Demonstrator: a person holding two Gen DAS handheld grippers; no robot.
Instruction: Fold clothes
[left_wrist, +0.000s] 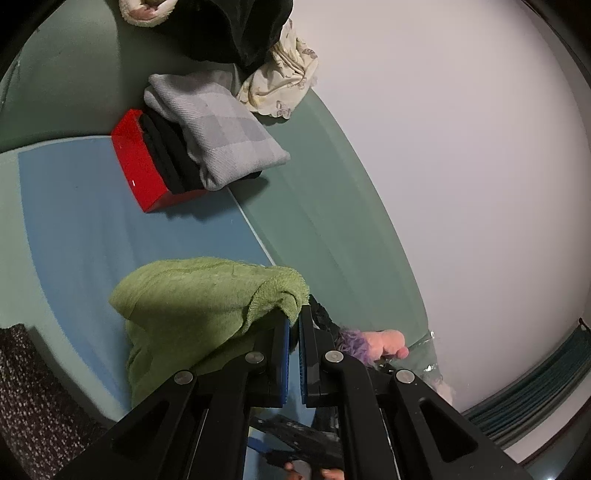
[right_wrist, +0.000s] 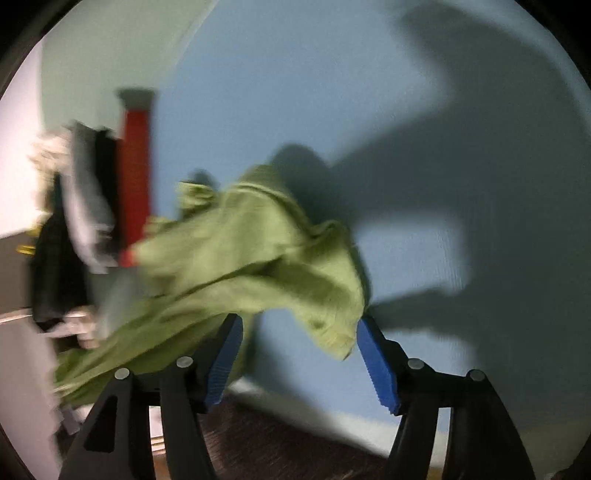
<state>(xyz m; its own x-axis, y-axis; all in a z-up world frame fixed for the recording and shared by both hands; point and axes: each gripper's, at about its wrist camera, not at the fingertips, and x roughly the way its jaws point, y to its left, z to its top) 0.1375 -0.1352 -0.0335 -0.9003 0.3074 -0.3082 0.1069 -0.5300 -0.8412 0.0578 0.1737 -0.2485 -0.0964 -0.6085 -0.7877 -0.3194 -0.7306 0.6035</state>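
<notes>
A green terry cloth (left_wrist: 192, 306) hangs bunched over the blue mat (left_wrist: 92, 221). My left gripper (left_wrist: 294, 318) is shut on its upper right corner, and the cloth drapes down to the left of the fingers. In the blurred right wrist view the same green cloth (right_wrist: 251, 258) sags across the frame. My right gripper (right_wrist: 301, 354) stands open just below it. A loose corner dangles between the blue pads (right_wrist: 376, 365) without being pinched, and part of the cloth lies over the left finger.
A red box (left_wrist: 142, 173) on the mat carries folded black and grey checked clothes (left_wrist: 229, 129). Behind it lies a pile of unfolded garments, black (left_wrist: 240, 29) and cream patterned (left_wrist: 280, 85). A white wall runs along the right. A pink and purple soft thing (left_wrist: 369, 339) lies by the gripper.
</notes>
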